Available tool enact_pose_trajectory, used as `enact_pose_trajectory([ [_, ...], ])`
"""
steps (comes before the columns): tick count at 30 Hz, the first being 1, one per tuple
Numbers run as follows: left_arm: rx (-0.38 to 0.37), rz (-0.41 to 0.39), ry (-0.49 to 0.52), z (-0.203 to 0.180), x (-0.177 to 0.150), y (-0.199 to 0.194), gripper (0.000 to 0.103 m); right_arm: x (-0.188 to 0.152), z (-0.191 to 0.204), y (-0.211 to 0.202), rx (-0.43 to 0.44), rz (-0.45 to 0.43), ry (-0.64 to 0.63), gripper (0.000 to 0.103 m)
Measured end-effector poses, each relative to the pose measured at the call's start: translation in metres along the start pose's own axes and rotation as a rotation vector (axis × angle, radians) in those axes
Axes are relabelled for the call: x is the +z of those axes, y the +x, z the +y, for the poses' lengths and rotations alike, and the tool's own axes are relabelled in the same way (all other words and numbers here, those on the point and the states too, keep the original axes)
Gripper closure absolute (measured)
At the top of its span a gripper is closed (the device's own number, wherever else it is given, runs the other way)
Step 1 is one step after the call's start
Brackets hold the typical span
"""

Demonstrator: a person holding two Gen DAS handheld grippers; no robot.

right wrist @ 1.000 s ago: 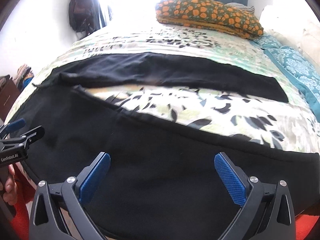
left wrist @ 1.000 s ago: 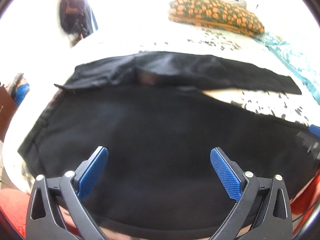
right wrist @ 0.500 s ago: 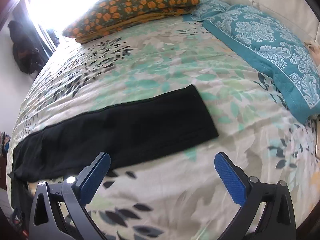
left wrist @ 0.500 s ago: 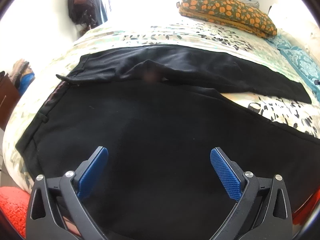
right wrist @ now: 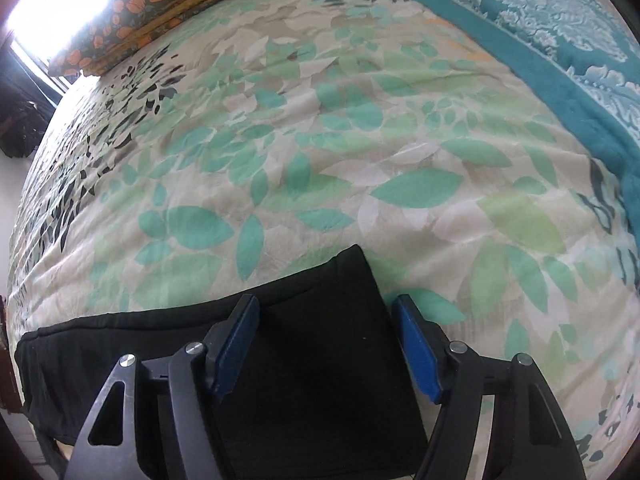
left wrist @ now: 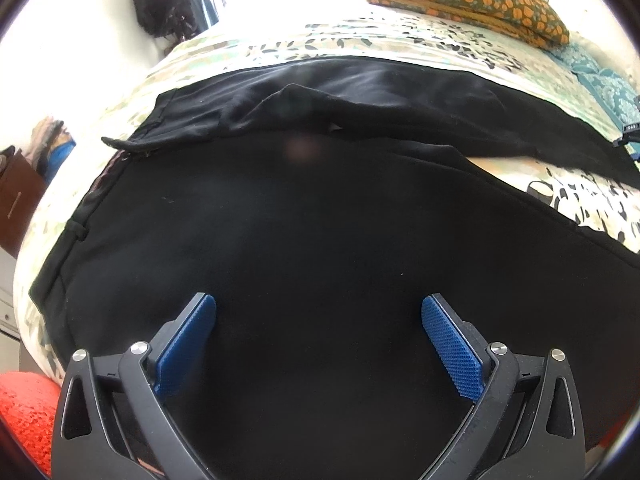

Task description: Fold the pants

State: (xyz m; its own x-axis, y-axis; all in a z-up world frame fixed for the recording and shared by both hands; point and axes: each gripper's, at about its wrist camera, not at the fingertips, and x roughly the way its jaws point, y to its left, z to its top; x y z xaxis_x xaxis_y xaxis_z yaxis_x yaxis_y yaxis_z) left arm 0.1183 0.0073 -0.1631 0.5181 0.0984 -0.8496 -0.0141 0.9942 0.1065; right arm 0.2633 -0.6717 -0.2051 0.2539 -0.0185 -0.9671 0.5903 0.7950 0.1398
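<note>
- Clearly you are sitting at the opening step: the black pants (left wrist: 320, 216) are lying spread across the floral bedspread (right wrist: 360, 152), the two legs splayed apart with a wedge of bedding showing between them, and no fold is showing yet.
- You are hovering the left gripper (left wrist: 319, 338) over the broad seat and waist area near the bed's edge, its blue pads (left wrist: 450, 346) spread wide; it is gripping nothing, and I cannot tell whether it is grazing the cloth.
- You are bringing the right gripper (right wrist: 326, 344) to the hem end of one leg (right wrist: 320, 320), with the jaws partly open and bracketing the cuff: one pad over the cloth, the other at its outer edge. It is not pinching yet, as far as the view shows.
- My reading is that you are preparing to lay one leg over the other. That is calling for a firm pinch through both layers at the cuff, and a matching hold up at the waist.
- The cloth is looking limp and dark, so edges are hard to read; a shallow bite is likely risking a slip or catching the bedspread beneath.
</note>
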Motion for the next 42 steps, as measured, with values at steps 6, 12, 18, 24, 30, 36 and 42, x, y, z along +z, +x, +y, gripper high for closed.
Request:
enact_pose_trajectory([
  [6, -0.02, 0.015, -0.026, 0.004, 0.009, 0.001, 0.001, -0.025, 0.009, -0.066, 0.139, -0.169, -0.043, 0.094],
  [12, -0.059, -0.009, -0.075, 0.013, 0.017, -0.013, 0.001, -0.148, 0.049, -0.185, 0.37, -0.323, -0.163, 0.094],
  [18, -0.114, -0.039, -0.077, 0.018, 0.029, -0.028, 0.001, -0.318, 0.059, -0.229, 0.451, -0.352, -0.136, 0.094],
  [24, -0.211, 0.02, -0.058, 0.009, 0.062, -0.026, 0.001, -0.418, 0.053, -0.218, 0.361, -0.374, -0.055, 0.094],
  [30, -0.391, 0.146, -0.169, -0.003, 0.114, 0.001, 0.001, -0.419, 0.052, -0.241, 0.328, -0.494, -0.099, 0.094],
  [36, -0.447, 0.187, -0.275, -0.02, 0.158, 0.034, 0.001, -0.416, 0.038, -0.239, 0.342, -0.524, -0.033, 0.094],
  [42, -0.433, 0.257, -0.39, -0.035, 0.189, 0.073, 0.001, -0.418, 0.027, -0.249, 0.339, -0.588, -0.006, 0.094],
])
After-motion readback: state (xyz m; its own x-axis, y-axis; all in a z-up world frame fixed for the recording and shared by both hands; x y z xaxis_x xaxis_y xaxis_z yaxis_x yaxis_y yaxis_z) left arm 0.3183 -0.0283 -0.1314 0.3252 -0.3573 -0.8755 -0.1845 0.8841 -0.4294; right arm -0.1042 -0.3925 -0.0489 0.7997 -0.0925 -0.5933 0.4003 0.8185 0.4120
